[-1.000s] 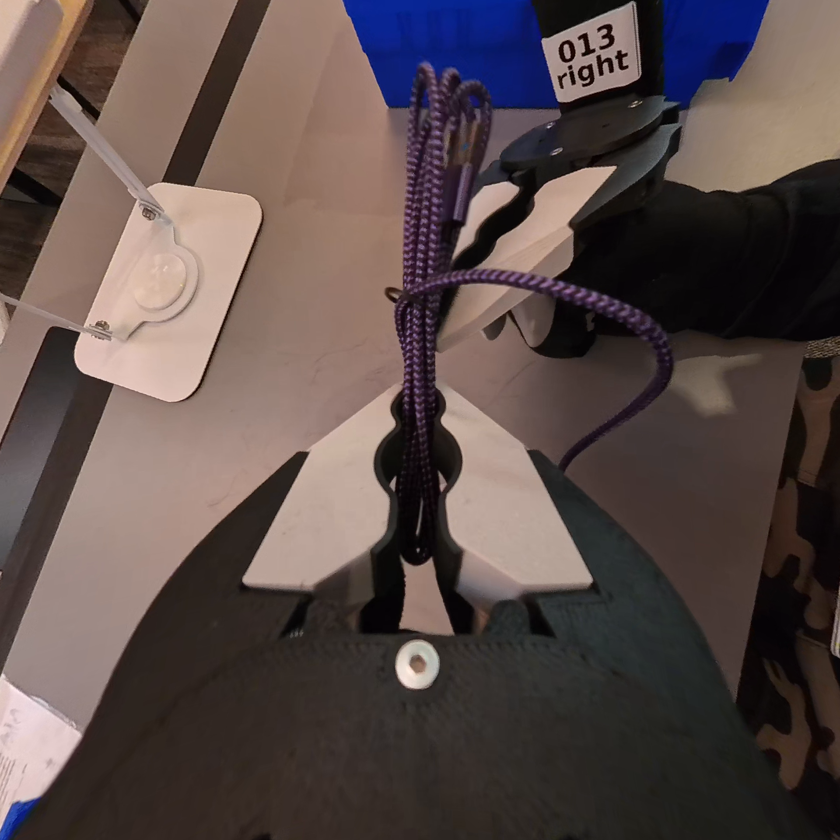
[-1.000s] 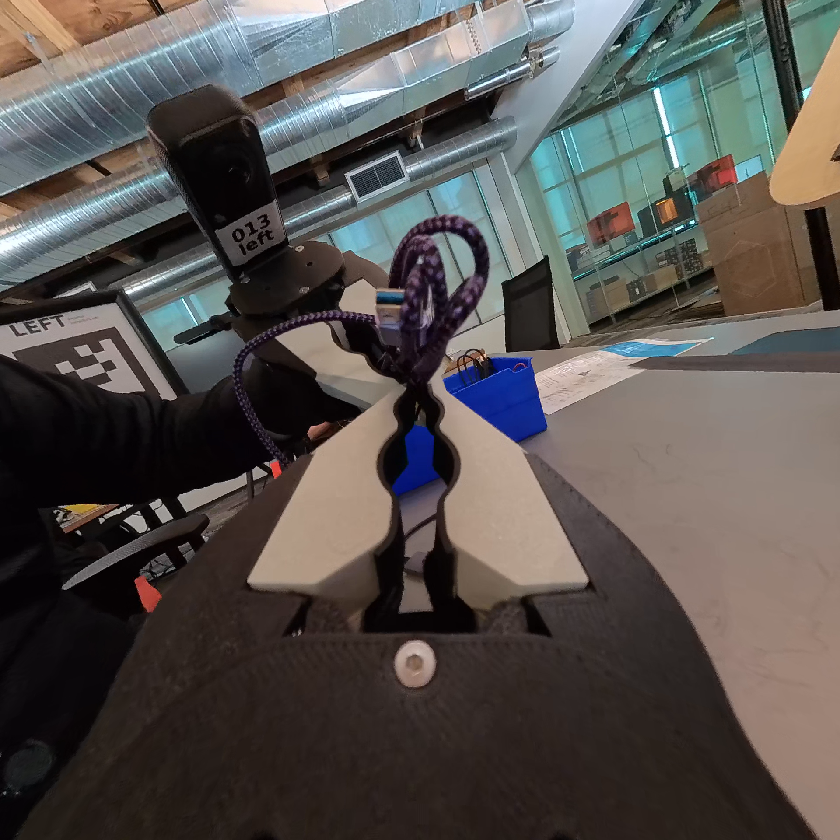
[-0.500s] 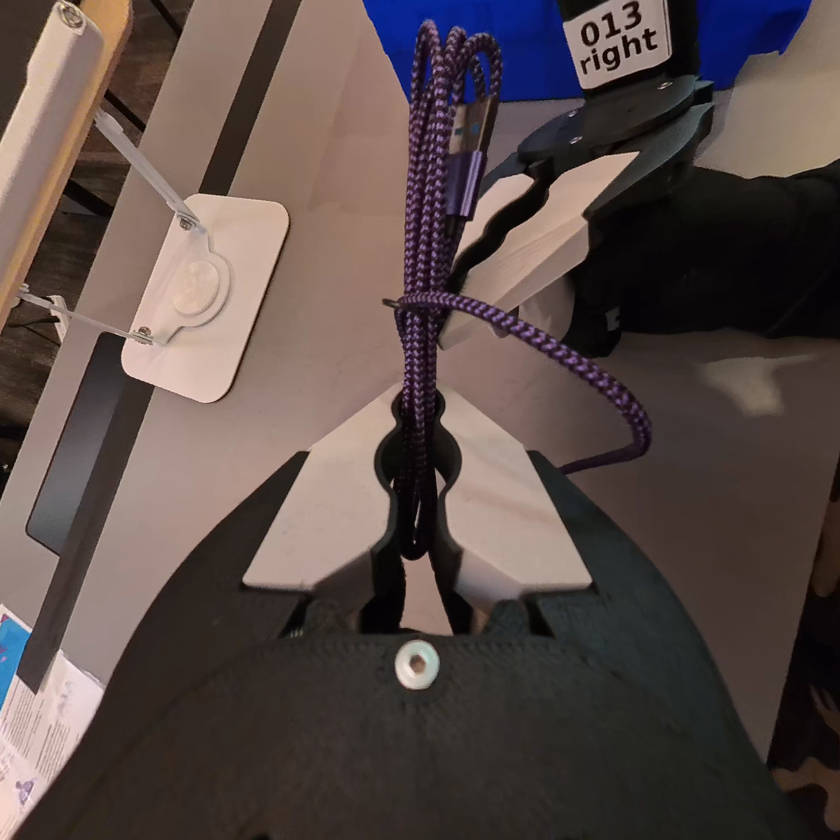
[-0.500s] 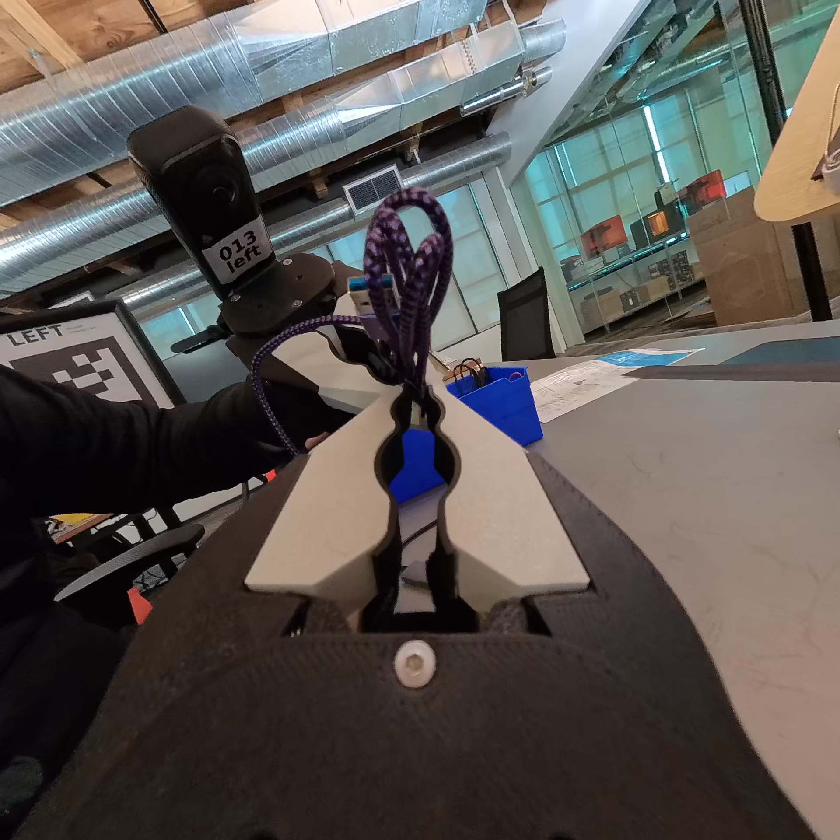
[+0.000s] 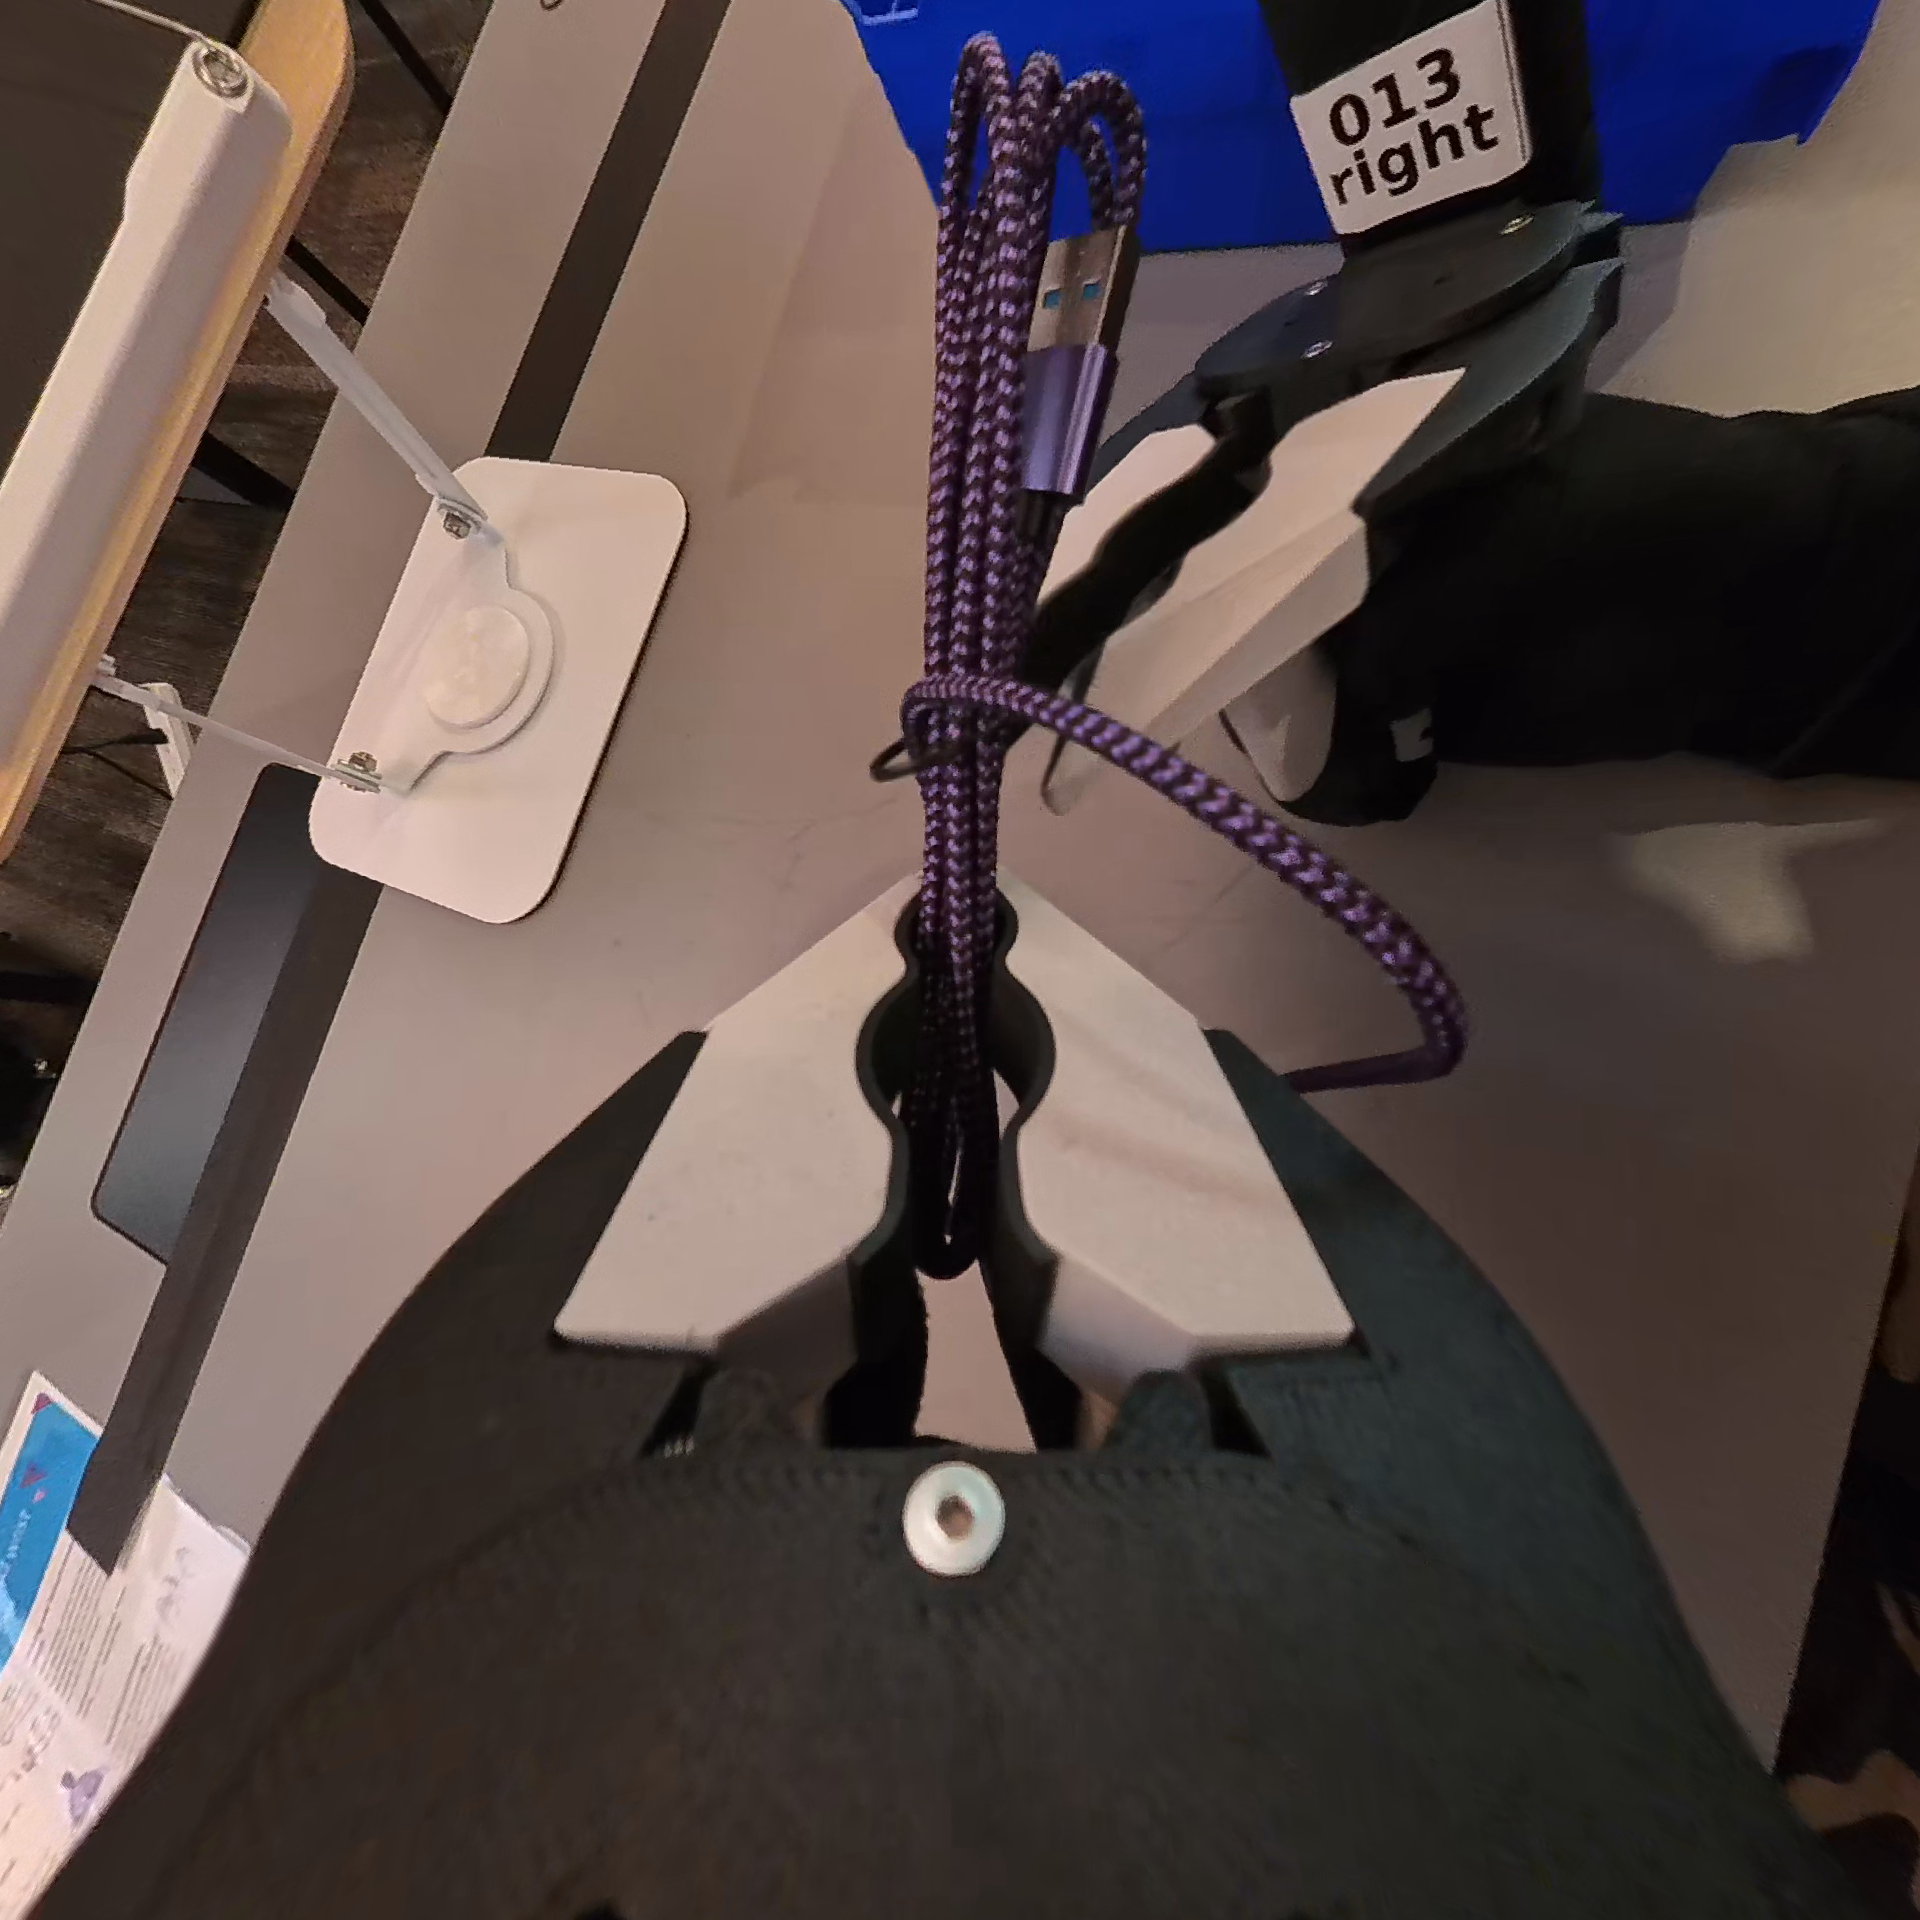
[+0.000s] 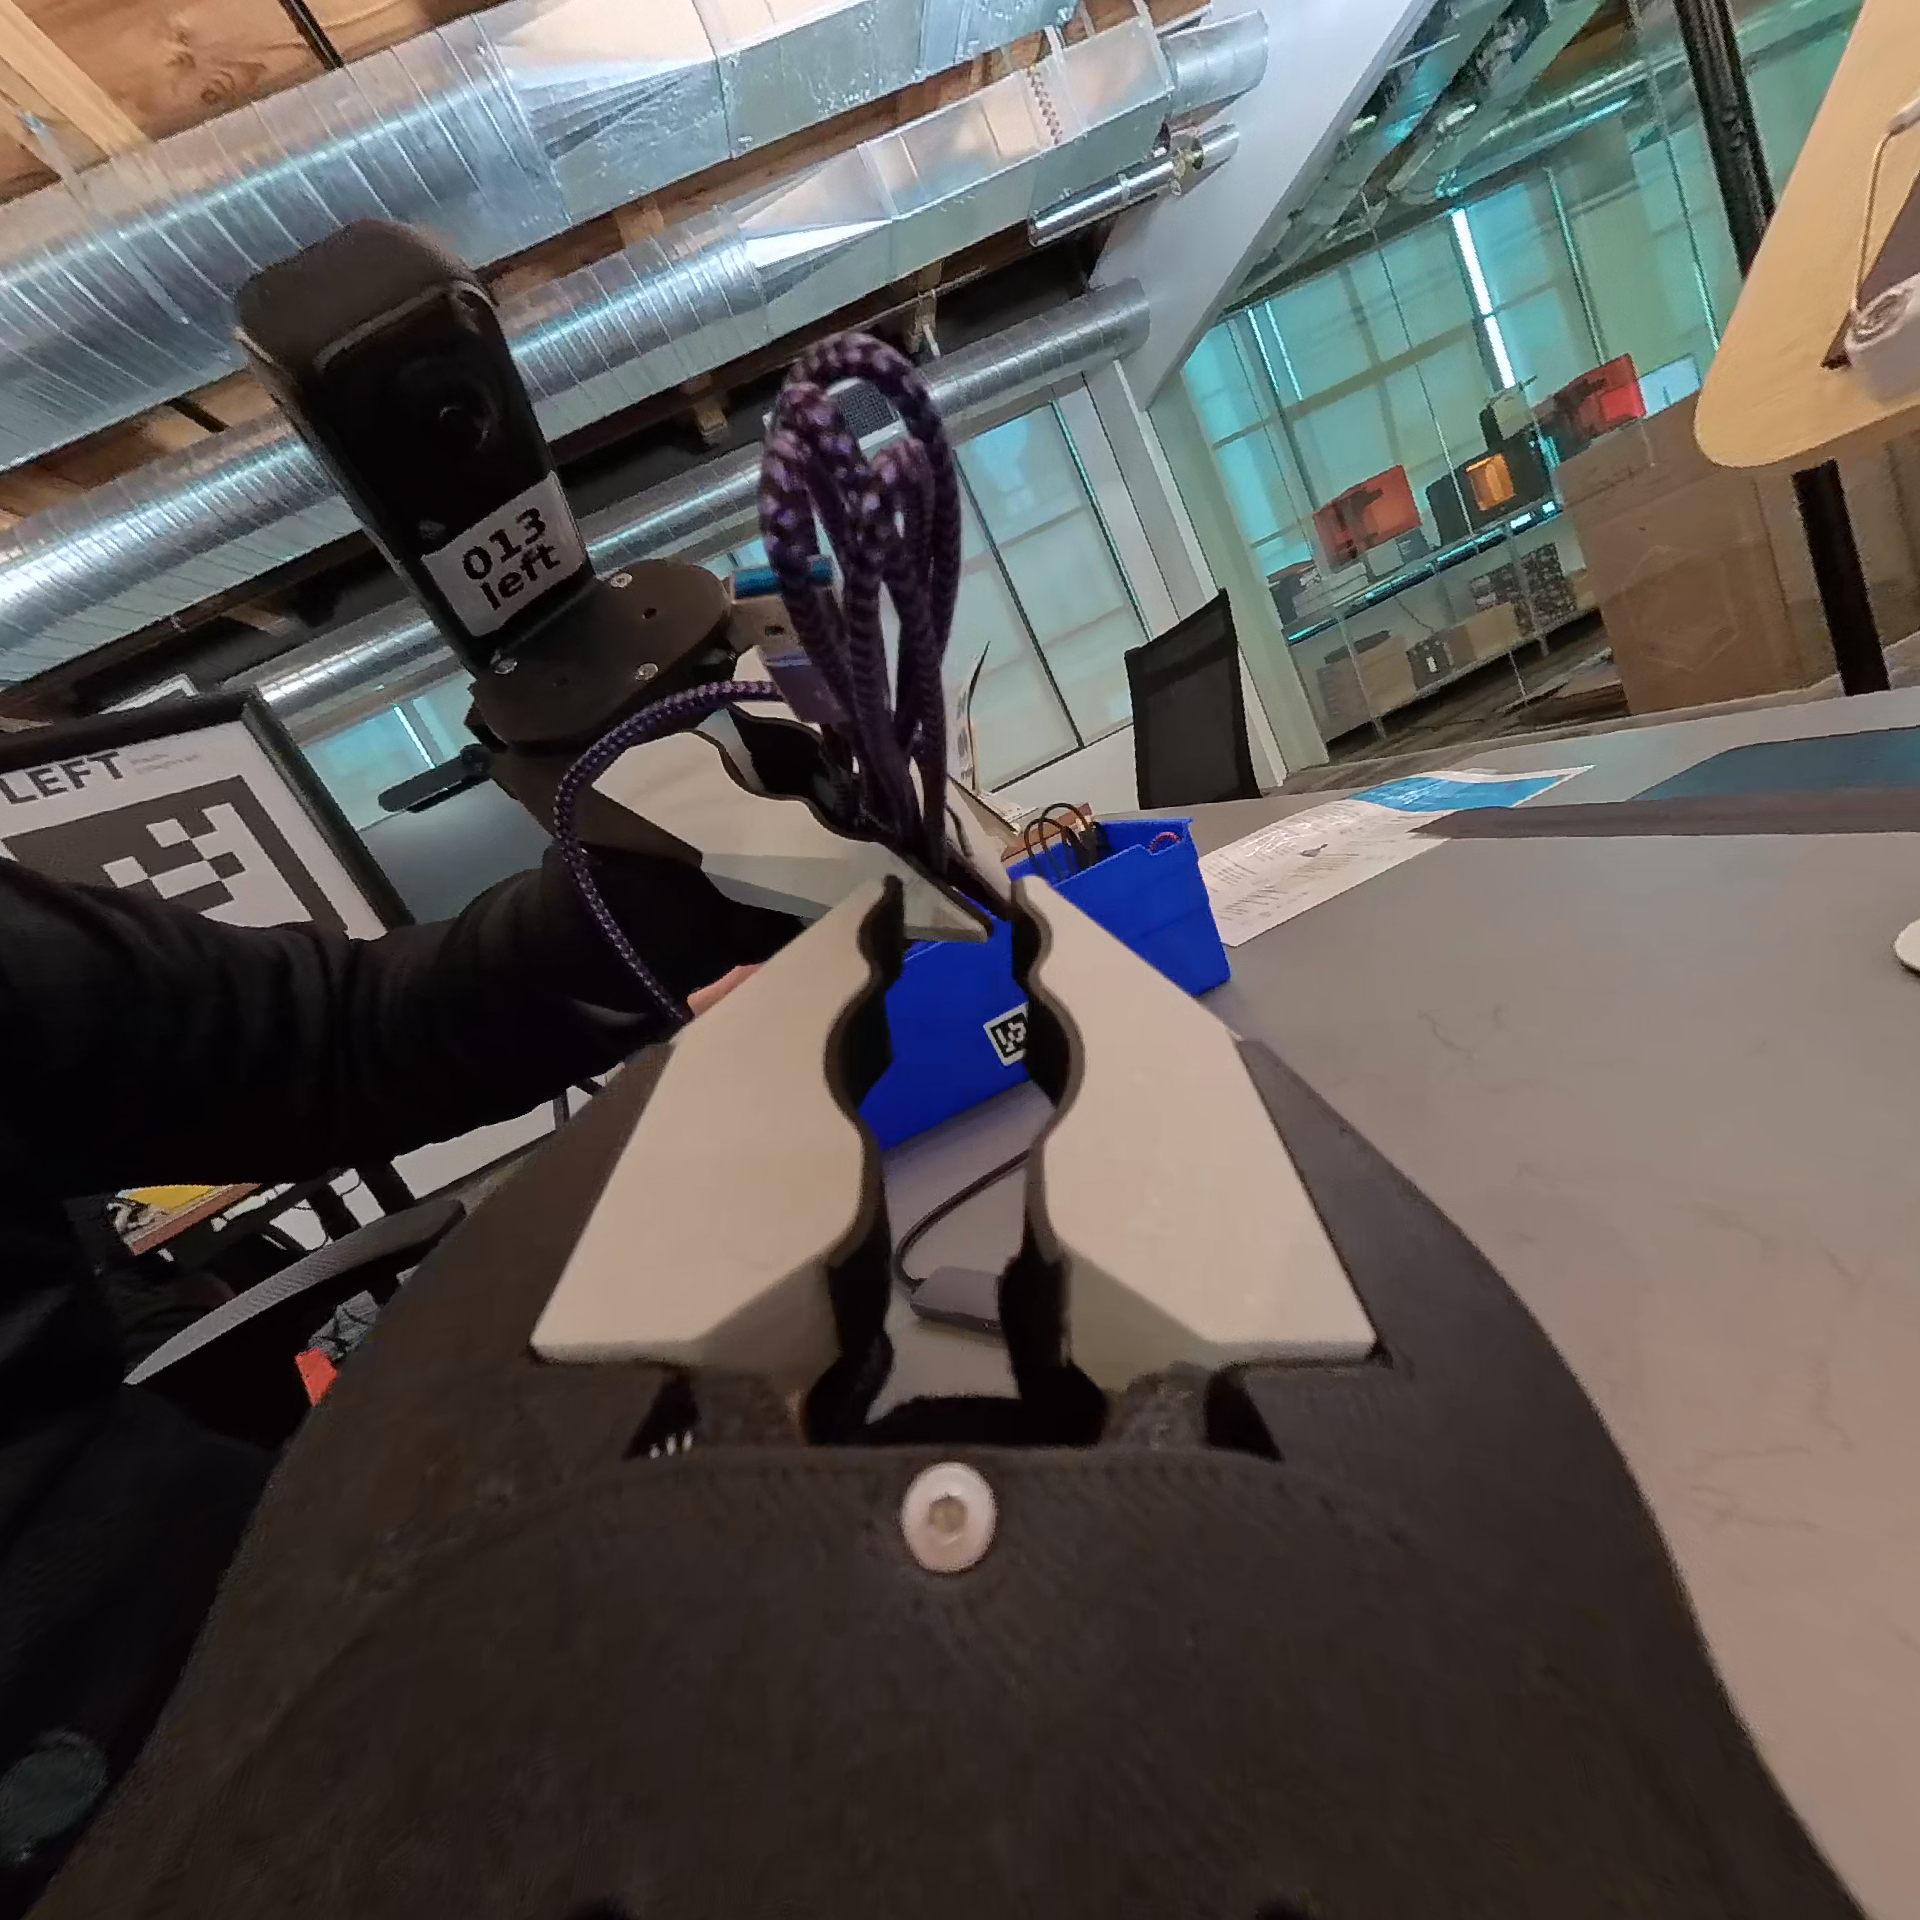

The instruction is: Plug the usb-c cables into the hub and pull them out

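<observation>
One purple cable [image 5: 961,582]; two claws; one blue bin [image 6: 1127,914]; one hub [image 6: 961,1294].

- Your left gripper [image 5: 954,914] has pale grey fingers set in a matte black body with a fine ribbed print texture.
- The cable [image 5: 971,582] it holds is braided in a purple and black zigzag weave; its plug [image 5: 1081,301] is silver metal with a blue insert and a glossy purple collar.
- Your right gripper [image 6: 951,899] repeats the pale grey fingers on a black body.
- The table [image 5: 1558,1091] is flat mid grey with faint marbling and a dark strip along its left side.
- The bin [image 6: 1132,914] is bright blue, bearing a small black and white square marker.
- The hub [image 6: 961,1294] is dull grey, with a dark grey lead.
- The stand base [image 5: 499,686] is plain white.
</observation>
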The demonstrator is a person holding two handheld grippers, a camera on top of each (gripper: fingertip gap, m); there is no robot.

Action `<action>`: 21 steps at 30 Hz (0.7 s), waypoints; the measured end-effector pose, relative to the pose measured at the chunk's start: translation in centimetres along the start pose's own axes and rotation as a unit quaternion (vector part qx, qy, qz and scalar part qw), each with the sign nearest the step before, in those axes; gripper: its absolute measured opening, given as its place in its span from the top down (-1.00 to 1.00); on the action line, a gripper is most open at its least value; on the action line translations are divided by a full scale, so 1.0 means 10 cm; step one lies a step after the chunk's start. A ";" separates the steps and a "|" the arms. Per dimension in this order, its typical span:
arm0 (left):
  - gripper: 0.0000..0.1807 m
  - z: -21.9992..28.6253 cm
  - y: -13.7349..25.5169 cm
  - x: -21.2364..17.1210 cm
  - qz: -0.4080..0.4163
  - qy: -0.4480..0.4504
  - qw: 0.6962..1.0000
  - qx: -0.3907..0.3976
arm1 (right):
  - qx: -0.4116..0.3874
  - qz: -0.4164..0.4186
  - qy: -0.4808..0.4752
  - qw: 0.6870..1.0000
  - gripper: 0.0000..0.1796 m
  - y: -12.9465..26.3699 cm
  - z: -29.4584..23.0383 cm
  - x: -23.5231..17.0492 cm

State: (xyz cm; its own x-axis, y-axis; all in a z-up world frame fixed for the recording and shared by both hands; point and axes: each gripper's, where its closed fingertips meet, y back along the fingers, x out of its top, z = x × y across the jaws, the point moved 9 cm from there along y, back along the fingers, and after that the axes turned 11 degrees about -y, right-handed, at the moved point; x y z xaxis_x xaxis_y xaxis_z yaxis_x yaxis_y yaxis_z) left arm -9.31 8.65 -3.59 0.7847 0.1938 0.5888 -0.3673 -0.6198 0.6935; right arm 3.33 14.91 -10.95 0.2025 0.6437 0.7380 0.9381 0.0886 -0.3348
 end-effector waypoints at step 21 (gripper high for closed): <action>0.97 0.03 -0.03 0.05 -0.036 -0.070 0.996 0.050 | -0.005 0.020 0.037 0.999 0.62 0.04 -0.07 0.06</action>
State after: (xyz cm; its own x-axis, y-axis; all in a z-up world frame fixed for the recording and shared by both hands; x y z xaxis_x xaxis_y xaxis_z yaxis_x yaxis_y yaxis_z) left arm -8.63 8.67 -3.62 0.8716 0.1373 0.4706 -0.2617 -0.6815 0.6834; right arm 3.98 14.83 -10.21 0.2591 0.5888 0.7656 0.9315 0.0572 -0.3593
